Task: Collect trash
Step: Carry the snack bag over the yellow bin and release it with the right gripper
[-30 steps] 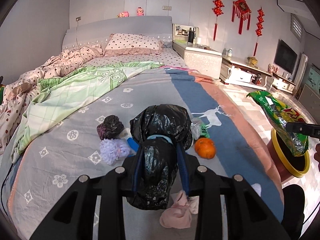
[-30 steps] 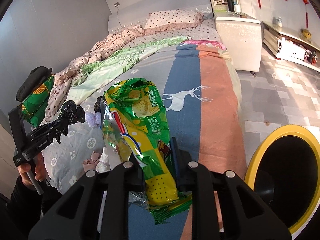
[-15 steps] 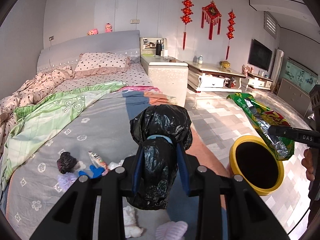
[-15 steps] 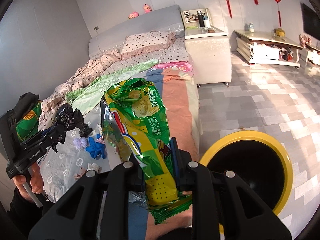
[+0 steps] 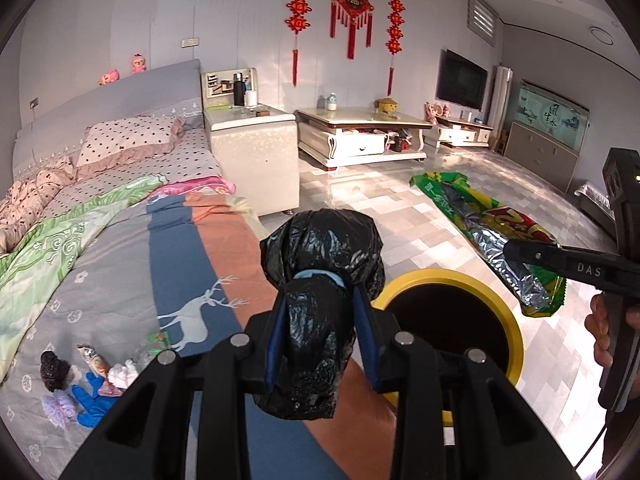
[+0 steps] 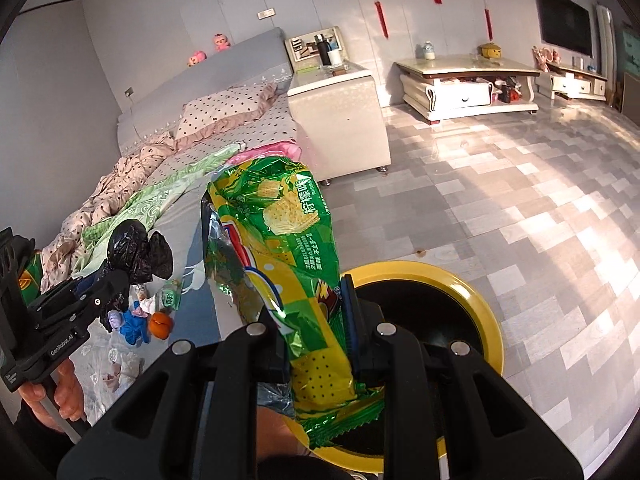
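Both grippers have been swung off the bed toward the floor since 1 s ago; the round bin w/ yellow rim and black inside (image 5: pixel 516 332), then at the frame edge, is now seen just beyond both sets of fingertips.

Left gripper (image 5: pixel 320 316): pinched on a crumpled black plastic trash bag (image 5: pixel 320 264). The bag is squeezed between the blue pads; its bulged top is pushed out past the tips, its tail is hung below them. The bin's near rim is partly covered by bag and right finger.

Right gripper (image 6: pixel 316 340): pressed tight on a green/yellow foil chip bag (image 6: pixel 280 248). The bag is clamped near its lower end, the upper part is stood up ahead of the fingers, the crimped bottom edge is hung over the bin opening (image 6: pixel 484 320).

Left behind on the grey patterned bedspread (image 5: pixel 120 264): blue glove (image 5: pixel 92 400), small black wad (image 5: pixel 54 364), an orange fruit (image 6: pixel 160 324), a few wrappers – well apart from both tools.
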The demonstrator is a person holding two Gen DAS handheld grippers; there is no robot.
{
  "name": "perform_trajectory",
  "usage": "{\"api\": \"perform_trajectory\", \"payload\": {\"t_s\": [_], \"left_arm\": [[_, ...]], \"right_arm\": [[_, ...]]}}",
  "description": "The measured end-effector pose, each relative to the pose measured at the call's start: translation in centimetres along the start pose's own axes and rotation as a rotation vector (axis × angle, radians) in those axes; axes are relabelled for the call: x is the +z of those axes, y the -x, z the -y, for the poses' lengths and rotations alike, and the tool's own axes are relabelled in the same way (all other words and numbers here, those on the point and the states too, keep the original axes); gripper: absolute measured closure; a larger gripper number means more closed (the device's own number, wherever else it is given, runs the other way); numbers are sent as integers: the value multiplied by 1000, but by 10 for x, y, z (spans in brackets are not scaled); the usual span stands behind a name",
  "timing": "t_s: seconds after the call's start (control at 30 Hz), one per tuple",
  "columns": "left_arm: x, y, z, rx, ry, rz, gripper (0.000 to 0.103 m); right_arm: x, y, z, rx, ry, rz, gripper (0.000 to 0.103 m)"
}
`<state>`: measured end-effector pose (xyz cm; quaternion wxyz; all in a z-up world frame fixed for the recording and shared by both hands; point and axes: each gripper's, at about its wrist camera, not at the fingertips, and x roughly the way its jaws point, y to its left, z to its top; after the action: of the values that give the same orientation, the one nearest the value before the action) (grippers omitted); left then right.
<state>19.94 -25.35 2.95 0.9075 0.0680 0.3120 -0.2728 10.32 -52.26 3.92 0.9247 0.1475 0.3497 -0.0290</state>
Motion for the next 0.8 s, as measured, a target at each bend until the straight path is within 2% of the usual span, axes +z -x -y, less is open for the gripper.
{"api": "perform_trajectory", "payload": {"t_s": [0.27, 0.43, 0.63, 0.73, 0.8], "left_arm": [[-6, -55, 47, -94, -26, -71, 73], [-13, -85, 66, -141, -22, -111, 73], [-21, -100, 75, -178, -1, -140, 70], [-22, -102, 76, -191, 11, -146, 63], [-22, -99, 77, -193, 17, -141, 57]], "right_arm": [[-16, -13, 50, -36, -66, -43, 84], [-24, -32, 65, -53, -111, -81, 84], [-27, -50, 76, -74, -150, -109, 83], [-26, -53, 78, -81, -154, -106, 78], [-26, -52, 77, -96, -157, -101, 67]]}}
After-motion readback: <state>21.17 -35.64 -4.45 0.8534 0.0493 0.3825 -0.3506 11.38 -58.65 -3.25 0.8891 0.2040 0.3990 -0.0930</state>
